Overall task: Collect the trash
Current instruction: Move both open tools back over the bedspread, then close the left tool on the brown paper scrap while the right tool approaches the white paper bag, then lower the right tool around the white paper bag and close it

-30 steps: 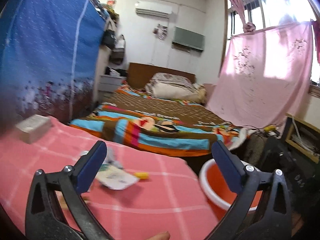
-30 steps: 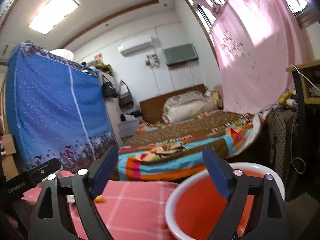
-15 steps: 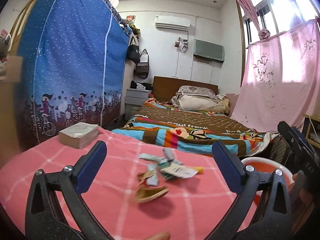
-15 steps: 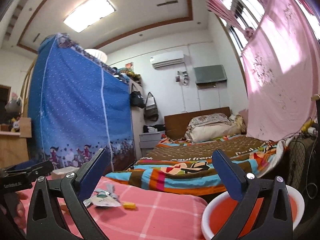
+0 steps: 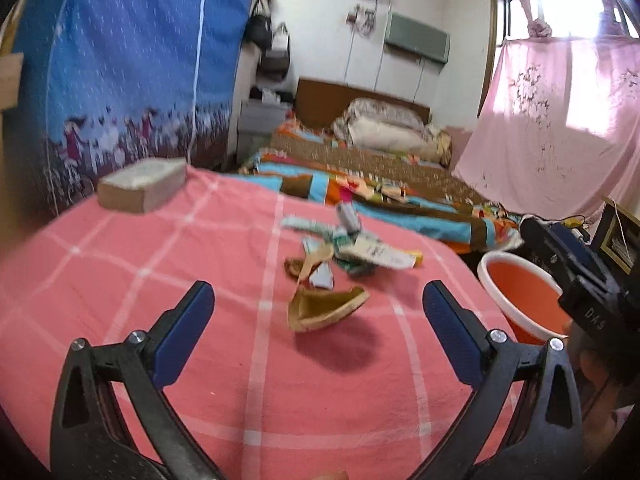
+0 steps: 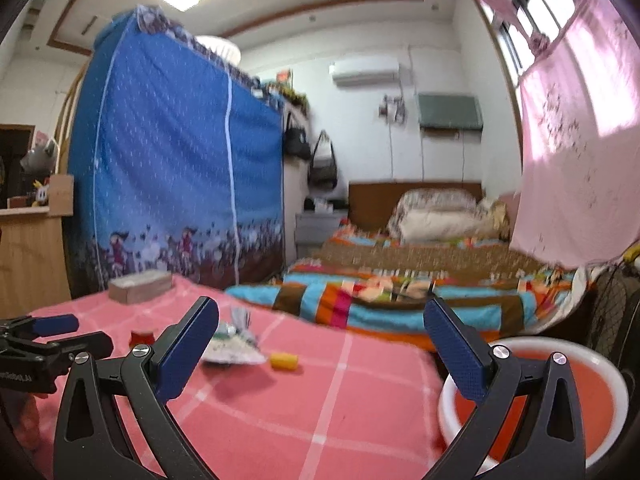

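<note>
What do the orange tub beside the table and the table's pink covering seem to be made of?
The tub looks like smooth moulded plastic: even orange inside, a rounded white rim, a slight sheen. The pink covering looks like soft matte woven cloth, perhaps a blanket: white check lines, no shine.

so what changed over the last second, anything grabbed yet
Nothing grabbed. The left gripper came in lower toward the pile of crumpled wrappers and brown peel on the pink checked cloth, jaws open and empty. The right gripper swung from the orange basin with a white rim toward the pile; its jaws have just been opening, nothing between them. Trash, basin and grey box stayed put.
</note>
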`<state>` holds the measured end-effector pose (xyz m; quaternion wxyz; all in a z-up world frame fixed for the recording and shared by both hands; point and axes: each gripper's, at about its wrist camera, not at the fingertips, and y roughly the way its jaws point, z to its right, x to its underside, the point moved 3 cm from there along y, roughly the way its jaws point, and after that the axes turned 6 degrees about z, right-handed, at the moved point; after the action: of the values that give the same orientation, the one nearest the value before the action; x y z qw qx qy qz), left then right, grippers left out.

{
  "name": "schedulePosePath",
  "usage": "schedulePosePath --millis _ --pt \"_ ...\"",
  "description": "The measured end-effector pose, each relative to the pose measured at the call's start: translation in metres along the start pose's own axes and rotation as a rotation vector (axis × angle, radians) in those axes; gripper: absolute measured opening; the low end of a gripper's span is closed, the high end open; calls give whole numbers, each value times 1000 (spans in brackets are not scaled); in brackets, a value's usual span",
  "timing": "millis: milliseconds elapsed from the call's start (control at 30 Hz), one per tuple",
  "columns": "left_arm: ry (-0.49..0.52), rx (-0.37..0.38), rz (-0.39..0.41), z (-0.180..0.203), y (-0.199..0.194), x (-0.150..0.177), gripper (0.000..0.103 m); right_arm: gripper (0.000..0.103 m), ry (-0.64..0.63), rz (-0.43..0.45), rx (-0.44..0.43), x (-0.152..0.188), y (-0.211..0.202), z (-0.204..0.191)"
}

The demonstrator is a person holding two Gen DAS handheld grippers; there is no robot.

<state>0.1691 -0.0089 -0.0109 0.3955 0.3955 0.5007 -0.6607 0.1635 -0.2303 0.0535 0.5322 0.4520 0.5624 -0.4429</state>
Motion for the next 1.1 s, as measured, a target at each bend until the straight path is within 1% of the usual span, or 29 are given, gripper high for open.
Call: schedulePosePath --millis 100,200,233,300,367,400,433,467,533,633,800,867,933,1033,1100 --pt "-33 17 -84 -4 14 6 102 103 22 -109 -9 12 17 4" --pt "-63 31 -152 -7 28 11 96 103 40 -211 -15 22 35 7" --pt "-70 39 -173 -7 32 11 93 103 45 -239 -14 25 39 7" --pt "-68 56 -198 -5 37 11 88 103 60 -300 -4 32 48 9" --pt "-56 70 -218 -2 42 11 79 103 80 -342 -10 37 54 11" --pt "-51 78 -231 0 44 10 77 103 92 -361 -11 39 57 13" --pt "-48 85 -241 1 46 10 71 103 103 -377 -14 41 59 14" --pt "-47 91 -252 1 48 10 63 103 110 -386 -20 42 60 14" --pt "-53 99 -270 0 50 11 54 103 122 -392 -34 42 61 13" --pt "-88 106 -255 -10 48 7 54 103 127 -375 -67 37 61 8" --pt "-134 73 -208 -32 36 -5 53 103 150 -354 -130 28 69 -1" --pt "-120 44 -179 -38 33 -10 53 103 166 -363 -167 27 77 -8" --pt "-78 -12 -137 -45 27 -16 53 103 175 -397 -209 28 88 -17" --pt "-52 -30 -109 -50 24 -20 53 103 160 -440 -255 32 102 -33" --pt "-43 -28 -107 -52 25 -21 53 103 126 -464 -273 34 110 -44"
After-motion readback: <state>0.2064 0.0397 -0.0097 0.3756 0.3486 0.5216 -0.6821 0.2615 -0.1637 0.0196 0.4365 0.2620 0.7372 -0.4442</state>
